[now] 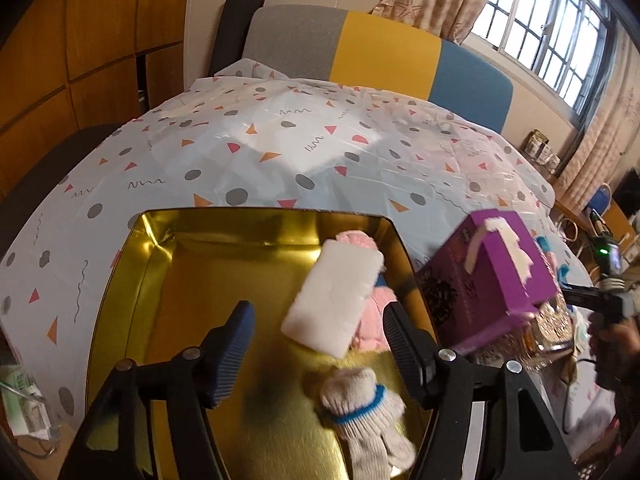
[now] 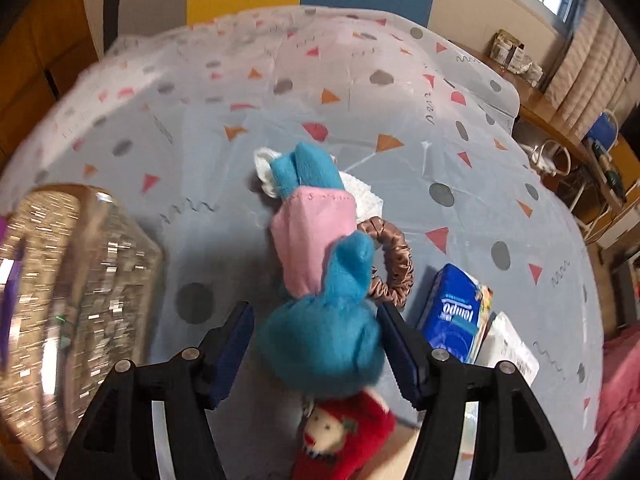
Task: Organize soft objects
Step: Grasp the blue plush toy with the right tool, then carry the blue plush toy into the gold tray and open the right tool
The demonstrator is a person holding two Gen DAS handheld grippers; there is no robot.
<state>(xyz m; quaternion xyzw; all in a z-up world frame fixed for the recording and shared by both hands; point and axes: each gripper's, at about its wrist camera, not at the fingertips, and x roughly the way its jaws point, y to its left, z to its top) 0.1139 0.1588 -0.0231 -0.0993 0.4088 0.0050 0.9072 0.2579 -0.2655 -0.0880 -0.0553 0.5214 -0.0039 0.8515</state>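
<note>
In the left wrist view my left gripper (image 1: 318, 336) is open above a gold tray (image 1: 224, 226). In the tray lie a white sponge (image 1: 334, 298), a pink fluffy item (image 1: 370, 320) under it, and a grey knit glove with a blue cuff (image 1: 366, 412). In the right wrist view my right gripper (image 2: 316, 340) is open around a blue plush toy in a pink dress (image 2: 320, 264) lying on the tablecloth. A brown scrunchie (image 2: 394, 264) and a white cloth (image 2: 362, 194) lie beside it. A red plush (image 2: 344, 436) lies just below the jaws.
A purple tissue box (image 1: 492, 280) sits on a glittery container (image 1: 548, 328) right of the tray; the container also shows in the right wrist view (image 2: 76, 292). A blue tissue pack (image 2: 456, 312) and a white packet (image 2: 510, 348) lie at right. A chair (image 1: 380, 48) stands behind the table.
</note>
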